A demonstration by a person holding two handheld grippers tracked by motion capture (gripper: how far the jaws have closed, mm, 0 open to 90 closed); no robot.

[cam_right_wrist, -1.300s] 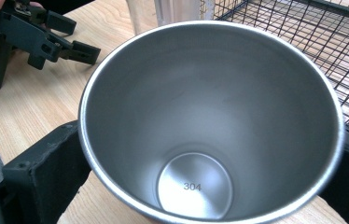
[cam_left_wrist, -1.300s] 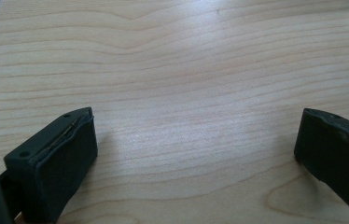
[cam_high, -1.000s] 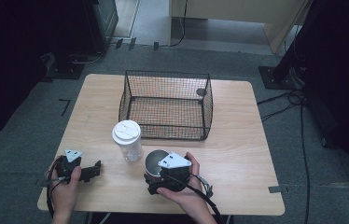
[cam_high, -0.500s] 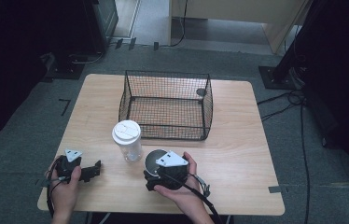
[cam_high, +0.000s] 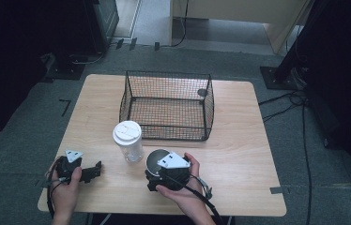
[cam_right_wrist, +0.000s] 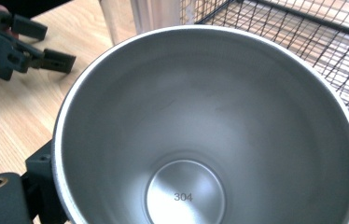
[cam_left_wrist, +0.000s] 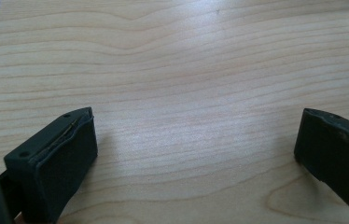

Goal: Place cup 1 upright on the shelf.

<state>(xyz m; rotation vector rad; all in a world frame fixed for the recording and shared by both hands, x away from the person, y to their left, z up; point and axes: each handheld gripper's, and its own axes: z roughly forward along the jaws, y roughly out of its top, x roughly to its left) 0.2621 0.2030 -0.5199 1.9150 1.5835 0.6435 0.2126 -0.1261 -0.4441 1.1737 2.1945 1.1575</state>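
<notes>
Much of the round stainless-steel cup (cam_high: pixel 156 161) is hidden in the high view: the right gripper (cam_high: pixel 164 174), with its grey three-cornered plate, and the person's right hand cover all but the far-left arc of its rim and a slice of its shiny inside. In the right gripper view the cup's mouth is cut off at the right and bottom edges, and the black jaws show as dark corners low on either side of the cup wall (cam_right_wrist: pixel 210 126). Those jaws have just been closing with the cup between them and now sit against its outer wall, clamped on it. The cup stands near the front edge of the pale wooden table (cam_high: pixel 239 154), a little right of centre, and holds nothing; the bare bottom carries the stamp 304.

Just to the far left of the cup stands a clear plastic tumbler with a white lid (cam_high: pixel 128 140); what it holds cannot be made out. Beyond both, at the middle of the table, sits a black wire-mesh basket (cam_high: pixel 166 105), with the wooden tabletop showing through its floor. A small dark round thing on its far-right wall is too small to identify.

The left gripper (cam_high: pixel 99 168) rests at the near left corner in the person's left hand, its black jaws spread wide apart over bare wood (cam_left_wrist: pixel 196 135) with nothing between them
</notes>
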